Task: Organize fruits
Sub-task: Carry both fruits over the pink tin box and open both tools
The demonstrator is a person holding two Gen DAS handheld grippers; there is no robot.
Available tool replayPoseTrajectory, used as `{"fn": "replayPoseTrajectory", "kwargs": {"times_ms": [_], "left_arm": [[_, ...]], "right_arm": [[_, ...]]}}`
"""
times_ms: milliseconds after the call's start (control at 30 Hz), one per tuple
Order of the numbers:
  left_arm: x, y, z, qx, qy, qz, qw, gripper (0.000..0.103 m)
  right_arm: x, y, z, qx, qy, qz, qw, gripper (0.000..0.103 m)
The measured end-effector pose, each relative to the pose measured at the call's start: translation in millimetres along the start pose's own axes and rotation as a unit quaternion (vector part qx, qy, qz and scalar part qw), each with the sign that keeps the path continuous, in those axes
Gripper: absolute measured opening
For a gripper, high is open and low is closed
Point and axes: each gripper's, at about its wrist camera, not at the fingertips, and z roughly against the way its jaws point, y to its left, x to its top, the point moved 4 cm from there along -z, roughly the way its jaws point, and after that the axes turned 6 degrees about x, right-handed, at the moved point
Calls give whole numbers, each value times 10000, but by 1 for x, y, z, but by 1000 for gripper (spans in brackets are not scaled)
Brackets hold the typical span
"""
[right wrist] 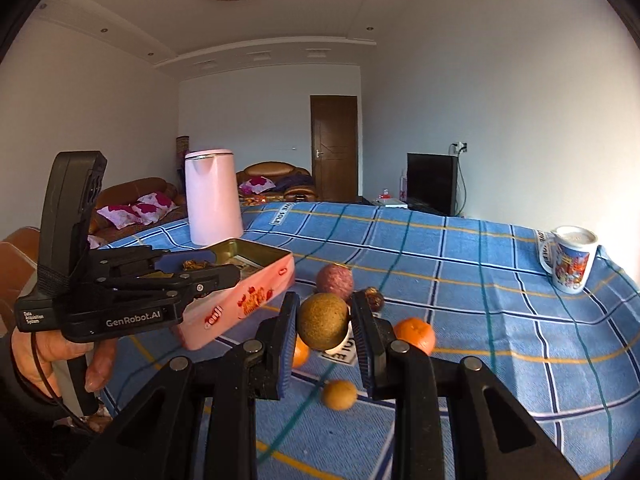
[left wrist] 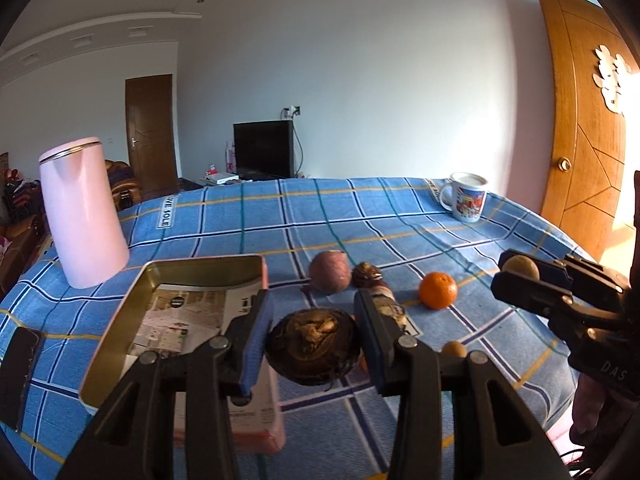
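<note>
We hold two grippers over a table. Our left gripper (left wrist: 313, 338) is closed on a dark, wrinkled round fruit (left wrist: 312, 345), pinched between its blue pads and lifted at about 3 o'clock of the open pink tin (left wrist: 256, 266), probably so that it can be dropped inside. The tin, gold inside with printed paper on its floor, sits at 9 o'clock of the loose fruit. Our right gripper (right wrist: 325, 324) is closed on a small brown round fruit (right wrist: 323, 322), raised above the cloth, which we judge is bound for the same tin. Still lying on the cloth are a purple-red fruit (left wrist: 327, 272), a small brown shrivelled fruit (left wrist: 366, 273) touching it at 3 o'clock, an orange (left wrist: 437, 290) farther toward 3 o'clock, and a small tan fruit (right wrist: 339, 395) nearest us. The right view shows a second orange fruit (right wrist: 301, 354), half hidden by a finger. The table wears a blue plaid cloth (left wrist: 360, 216). A pink kettle (left wrist: 82, 212) stands at 10 o'clock, a printed mug (left wrist: 466, 197) at 2 o'clock, a dark phone (left wrist: 18, 376) at 8 o'clock. Beyond are white walls, a black television (left wrist: 264, 154), wooden doors and a brown sofa (right wrist: 136, 200).
</note>
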Motion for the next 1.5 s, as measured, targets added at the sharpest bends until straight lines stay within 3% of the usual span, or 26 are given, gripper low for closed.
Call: {"fn": "replayPoseTrajectory", "kwargs": {"times_ms": [200, 467, 867, 1500], "left_arm": [[9, 42, -12, 320, 1, 248, 9992, 44], [7, 81, -34, 589, 185, 511, 9968, 43], [0, 112, -58, 835, 547, 684, 9927, 43], [-13, 127, -70, 963, 883, 776, 9884, 44]], "right_arm": [[27, 26, -42, 448, 183, 44, 9988, 28], [47, 56, -100, 709, 495, 110, 9962, 28], [36, 70, -172, 847, 1174, 36, 9895, 28], [15, 86, -215, 782, 1796, 332, 9801, 29]]}}
